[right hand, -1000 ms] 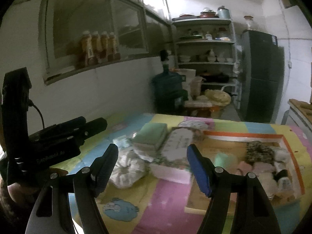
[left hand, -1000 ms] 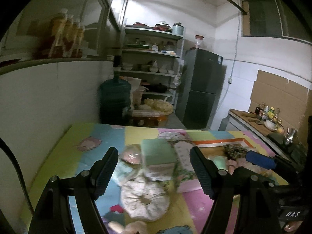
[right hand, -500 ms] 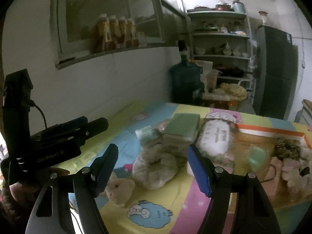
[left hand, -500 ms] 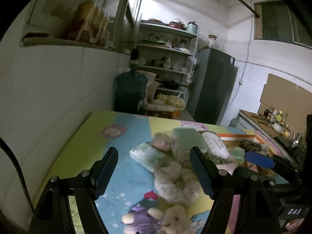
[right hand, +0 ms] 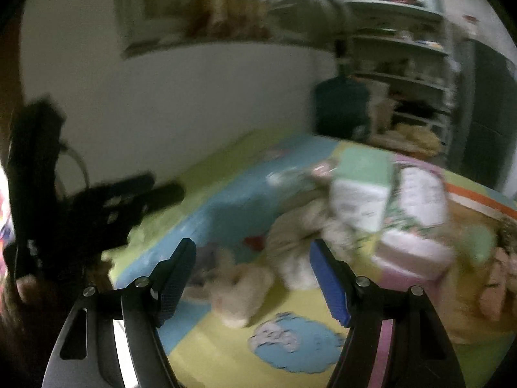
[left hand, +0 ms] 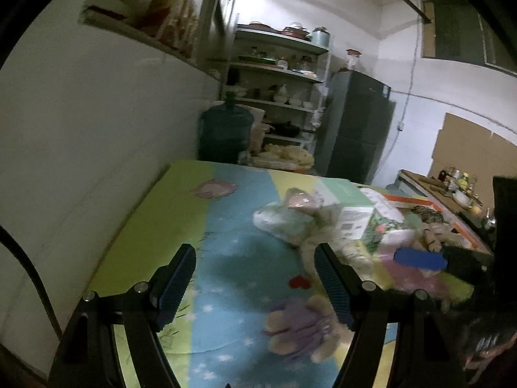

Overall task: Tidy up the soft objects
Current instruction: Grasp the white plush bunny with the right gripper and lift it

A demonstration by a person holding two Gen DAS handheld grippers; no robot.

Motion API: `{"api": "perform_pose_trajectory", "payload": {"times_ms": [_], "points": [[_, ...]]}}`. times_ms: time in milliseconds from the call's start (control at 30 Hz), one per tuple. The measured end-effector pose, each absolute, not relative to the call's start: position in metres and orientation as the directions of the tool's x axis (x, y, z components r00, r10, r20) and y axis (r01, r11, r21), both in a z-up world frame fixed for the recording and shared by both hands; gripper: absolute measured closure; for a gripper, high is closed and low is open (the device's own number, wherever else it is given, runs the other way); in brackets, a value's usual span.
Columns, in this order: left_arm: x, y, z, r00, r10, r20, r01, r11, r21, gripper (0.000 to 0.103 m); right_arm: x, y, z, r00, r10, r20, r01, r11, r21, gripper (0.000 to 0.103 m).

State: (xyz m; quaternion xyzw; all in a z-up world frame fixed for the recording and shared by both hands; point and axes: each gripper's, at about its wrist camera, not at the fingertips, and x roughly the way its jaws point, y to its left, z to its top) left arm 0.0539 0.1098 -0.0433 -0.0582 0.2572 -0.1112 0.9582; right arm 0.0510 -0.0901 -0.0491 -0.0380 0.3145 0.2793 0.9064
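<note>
A small plush bear with a purple body [left hand: 303,326] lies on the colourful mat [left hand: 181,200] just ahead of my left gripper [left hand: 255,284], which is open and empty above the mat. The bear also shows in the right wrist view [right hand: 239,287], between the fingers of my right gripper [right hand: 253,278], which is open and empty. A cream plush [left hand: 326,236] [right hand: 300,236], a soft pack [left hand: 281,220] and a green-topped box [right hand: 362,181] lie in a pile behind. A cardboard tray [right hand: 478,200] at the right holds several soft items.
A white wall [left hand: 97,129] runs along the mat's left edge. A blue water jug [left hand: 224,132], shelves [left hand: 278,74] and a dark fridge [left hand: 358,123] stand beyond the mat. The other gripper shows at the right in the left view [left hand: 420,258].
Both grippers have swung left and pulled back. The pile has shifted right in both views and the plush bear has come into view near the fingers. Both stay open.
</note>
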Motion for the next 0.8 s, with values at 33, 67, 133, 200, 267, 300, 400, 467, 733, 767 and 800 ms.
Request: {"api": "perform_pose_trajectory", "payload": {"times_ms": [33, 67, 133, 200, 267, 300, 400, 467, 733, 767, 800], "points": [[0.053, 0.113, -0.045, 0.844, -0.235, -0.482, 0.174, 0.970, -0.168, 0.028, 0.051, -0.083, -0.053, 0.630, 0.490, -0.602, -0.555, 0.827, 0.092, 0.029], [0.052, 0.116, -0.048, 0.844, -0.228, -0.485, 0.164, 0.972, -0.171, 0.028, 0.051, -0.076, -0.057, 0.613, 0.497, -0.613, -0.583, 0.809, 0.073, 0.029], [0.051, 0.121, -0.051, 0.842, -0.223, -0.491, 0.153, 0.972, -0.179, 0.028, 0.050, -0.061, -0.064, 0.584, 0.503, -0.637, -0.647, 0.762, 0.008, 0.029], [0.049, 0.126, -0.053, 0.840, -0.217, -0.497, 0.141, 0.973, -0.185, 0.028, 0.049, -0.048, -0.070, 0.563, 0.498, -0.660, -0.702, 0.709, -0.064, 0.029], [0.049, 0.131, -0.057, 0.837, -0.212, -0.504, 0.130, 0.973, -0.193, 0.028, 0.048, -0.041, -0.077, 0.549, 0.487, -0.679, -0.740, 0.661, -0.124, 0.029], [0.049, 0.133, -0.058, 0.836, -0.210, -0.507, 0.125, 0.973, -0.197, 0.028, 0.048, -0.037, -0.080, 0.542, 0.477, -0.692, -0.760, 0.630, -0.160, 0.029], [0.049, 0.138, -0.061, 0.833, -0.205, -0.513, 0.112, 0.972, -0.208, 0.028, 0.047, -0.025, -0.092, 0.531, 0.436, -0.727, -0.808, 0.518, -0.280, 0.029], [0.050, 0.139, -0.062, 0.832, -0.202, -0.516, 0.105, 0.972, -0.211, 0.028, 0.052, -0.019, -0.100, 0.539, 0.389, -0.748, -0.814, 0.470, -0.342, 0.029], [0.057, 0.136, -0.065, 0.823, -0.207, -0.529, 0.112, 0.972, -0.206, 0.028, 0.055, -0.029, -0.093, 0.541, 0.408, -0.735, -0.789, 0.549, -0.276, 0.059], [0.059, 0.133, -0.064, 0.821, -0.212, -0.529, 0.118, 0.971, -0.206, 0.028, 0.050, -0.033, -0.091, 0.543, 0.422, -0.726, -0.781, 0.571, -0.252, 0.060], [0.060, 0.132, -0.065, 0.820, -0.217, -0.529, 0.124, 0.970, -0.207, 0.028, 0.046, -0.042, -0.085, 0.553, 0.440, -0.708, -0.763, 0.609, -0.217, 0.061]]}}
